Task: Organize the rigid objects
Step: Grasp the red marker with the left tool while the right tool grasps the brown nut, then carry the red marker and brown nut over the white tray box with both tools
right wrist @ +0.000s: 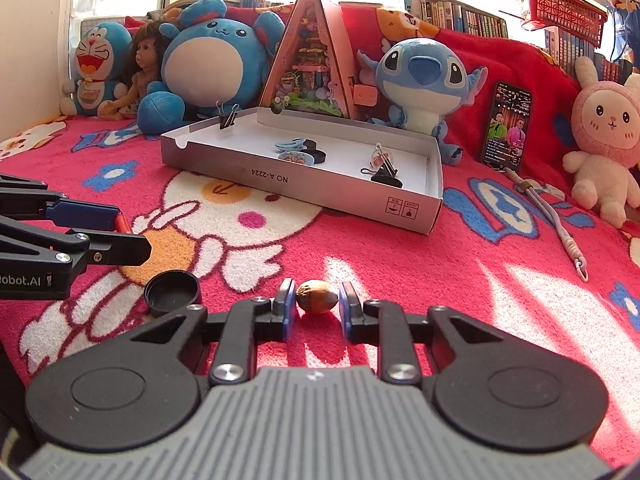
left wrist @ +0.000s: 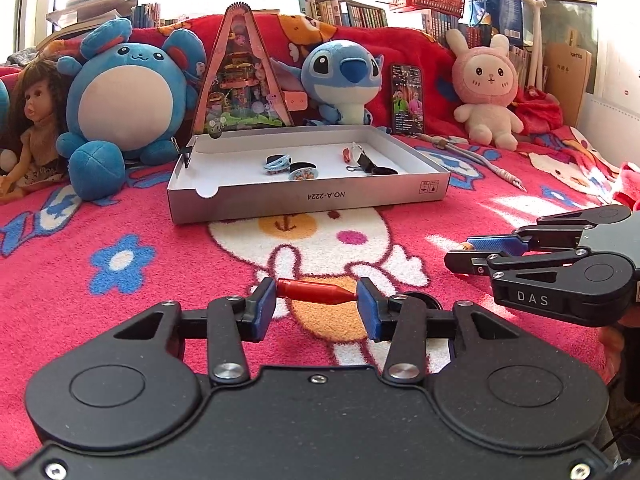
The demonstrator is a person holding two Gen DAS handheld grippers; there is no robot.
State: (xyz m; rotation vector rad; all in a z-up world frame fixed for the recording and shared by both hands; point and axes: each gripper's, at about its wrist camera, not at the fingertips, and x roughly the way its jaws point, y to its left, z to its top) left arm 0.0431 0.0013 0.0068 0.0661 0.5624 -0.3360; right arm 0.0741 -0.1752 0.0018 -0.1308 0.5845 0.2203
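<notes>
My left gripper (left wrist: 316,300) is shut on a red bullet-shaped piece (left wrist: 316,293), held endwise between the blue pads just above the blanket. My right gripper (right wrist: 317,305) brackets a brown walnut (right wrist: 316,296) lying on the blanket; the left pad is at the nut, the right pad stands a little off it. The right gripper also shows at the right of the left wrist view (left wrist: 472,254). The shallow grey box (left wrist: 312,198) holds a blue hair clip (left wrist: 276,162), a round tin (left wrist: 303,172) and a black binder clip (left wrist: 366,162).
A black round cap (right wrist: 173,292) lies on the blanket left of the walnut. Plush toys, a doll, a triangular diorama (left wrist: 244,76) and a phone (left wrist: 407,98) line the back. A grey cord (right wrist: 560,224) lies right of the box.
</notes>
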